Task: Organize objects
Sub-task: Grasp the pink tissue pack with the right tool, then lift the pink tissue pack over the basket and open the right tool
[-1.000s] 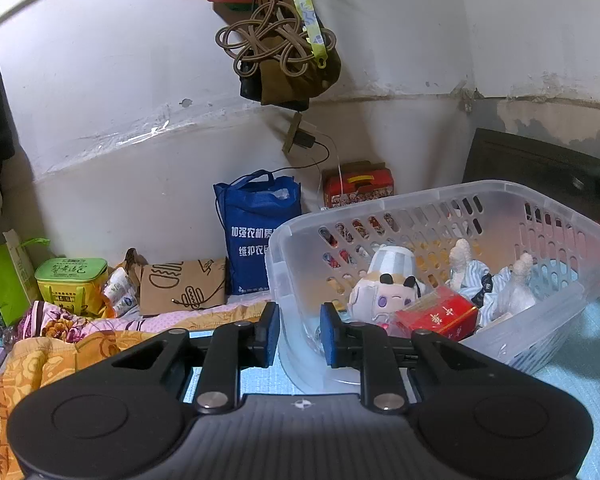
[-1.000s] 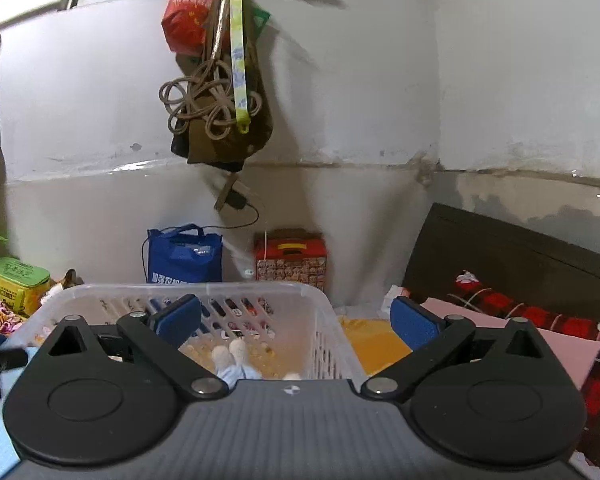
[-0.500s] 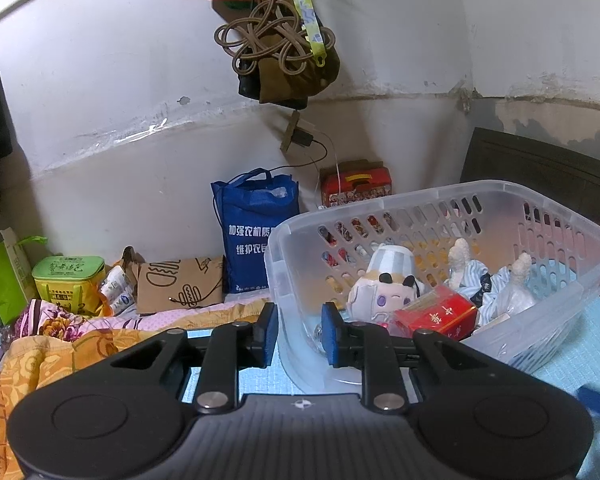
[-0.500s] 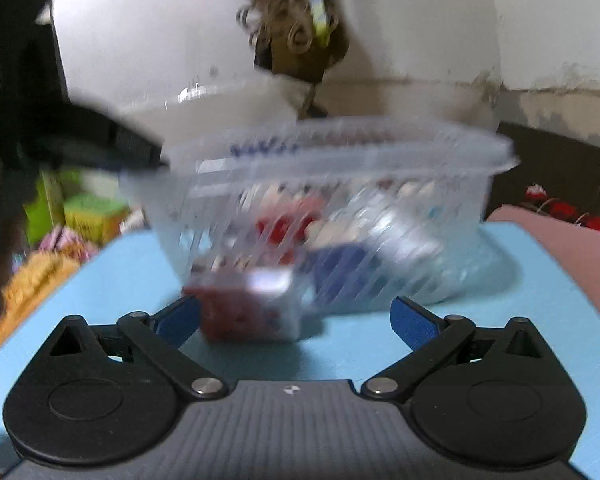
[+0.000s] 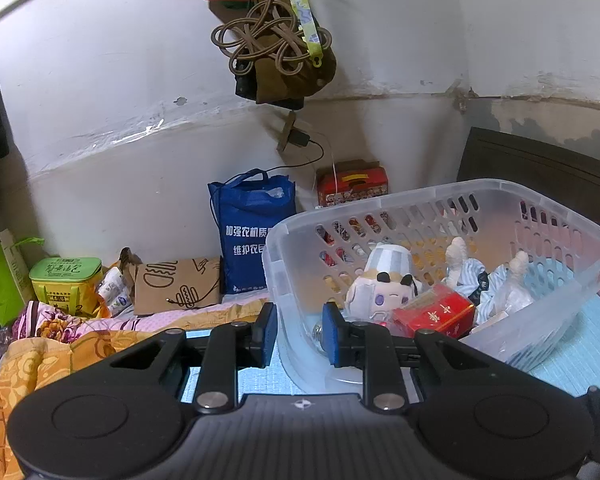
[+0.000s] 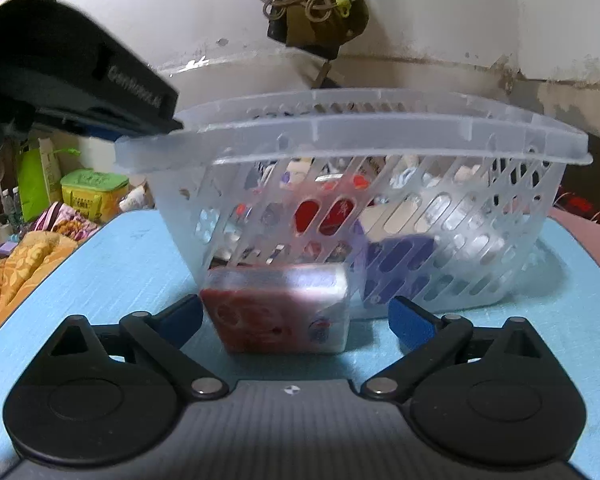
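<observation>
A clear plastic basket (image 5: pixel 500 196) stands on a light blue mat. My left gripper (image 5: pixel 298 334) is shut on the basket's near-left wall, one pad outside and one inside. Inside lie a white plush toy (image 5: pixel 380 284), a red box (image 5: pixel 436 314) and a striped doll (image 5: pixel 472 272). In the right wrist view the basket (image 6: pixel 340 128) is straight ahead and a red and white packet (image 6: pixel 276 308) lies on the mat in front of it. My right gripper (image 6: pixel 296 318) is open, with the packet between its fingers, nearer the left one.
A blue tote bag (image 5: pixel 252 232), a brown paper bag (image 5: pixel 176 286) and a green tin (image 5: pixel 66 280) stand by the far wall. Orange bedding (image 5: pixel 40 356) lies left. A dark headboard (image 5: pixel 540 168) is at right. The left gripper's body (image 6: pixel 72 76) hangs over the basket's left corner.
My right gripper has dropped from above the basket down to mat level in front of it, and now straddles the red and white packet. My left gripper stays clamped on the basket wall.
</observation>
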